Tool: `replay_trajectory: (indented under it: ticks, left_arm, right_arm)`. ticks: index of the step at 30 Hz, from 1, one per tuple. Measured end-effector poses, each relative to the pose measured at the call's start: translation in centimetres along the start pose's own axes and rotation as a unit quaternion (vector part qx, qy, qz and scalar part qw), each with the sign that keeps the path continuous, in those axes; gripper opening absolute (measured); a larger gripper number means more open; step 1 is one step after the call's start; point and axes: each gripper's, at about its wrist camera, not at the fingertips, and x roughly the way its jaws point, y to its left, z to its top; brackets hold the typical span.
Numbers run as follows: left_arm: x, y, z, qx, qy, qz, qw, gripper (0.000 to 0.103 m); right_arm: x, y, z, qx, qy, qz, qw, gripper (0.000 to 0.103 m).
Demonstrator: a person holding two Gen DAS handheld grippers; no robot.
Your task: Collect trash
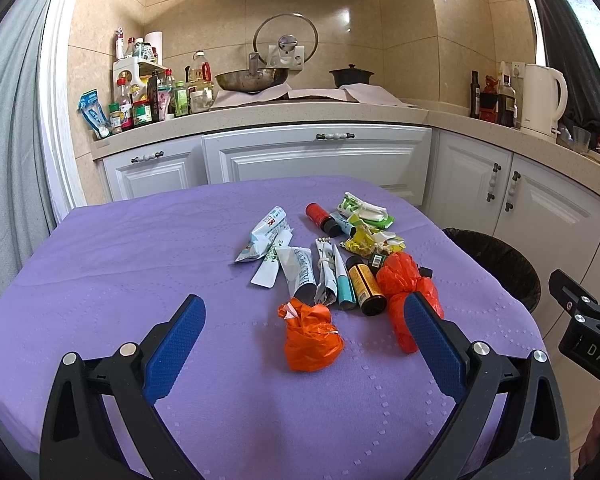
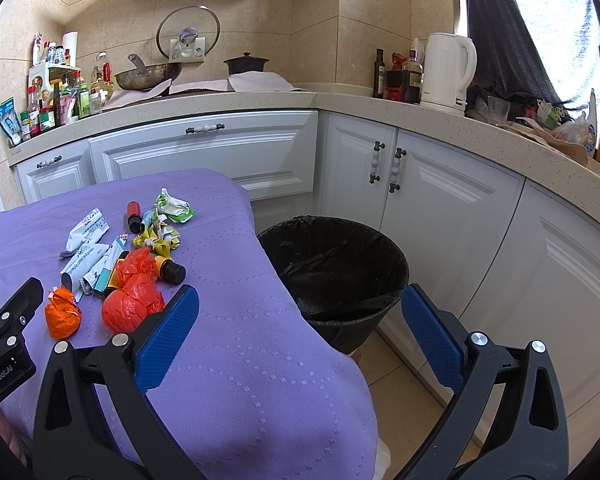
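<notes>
A heap of trash lies on the purple-covered table [image 1: 120, 280]: an orange bag ball [image 1: 311, 340] nearest me, a red-orange bag [image 1: 404, 292], a yellow-and-black bottle [image 1: 366, 290], crushed tubes [image 1: 298, 270], a red bottle [image 1: 320, 218] and crumpled green and yellow wrappers [image 1: 364, 216]. My left gripper [image 1: 304, 322] is open, its blue pads either side of the orange ball, above the cloth. My right gripper [image 2: 300, 308] is open over the table's right edge, empty. The black-lined bin [image 2: 332, 276] stands on the floor just beyond it. The trash heap [image 2: 128, 256] lies to its left.
White cabinets [image 2: 440, 208] run close behind the bin and the table. The counter holds sauce bottles [image 1: 148, 100], a wok [image 1: 252, 78], a black pot [image 1: 351, 76] and a white kettle [image 1: 544, 98]. The right gripper's body [image 1: 588, 332] shows at the left view's right edge.
</notes>
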Motion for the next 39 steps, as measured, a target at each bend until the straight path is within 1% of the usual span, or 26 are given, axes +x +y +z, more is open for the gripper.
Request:
replay_trajectory:
  ticks: [39]
  left_arm:
    - [0.13, -0.13, -0.04, 0.002, 0.003, -0.001, 1.0, 0.097]
  right_arm:
    - [0.01, -0.25, -0.02, 0.001, 0.001, 0.0, 1.0, 0.099]
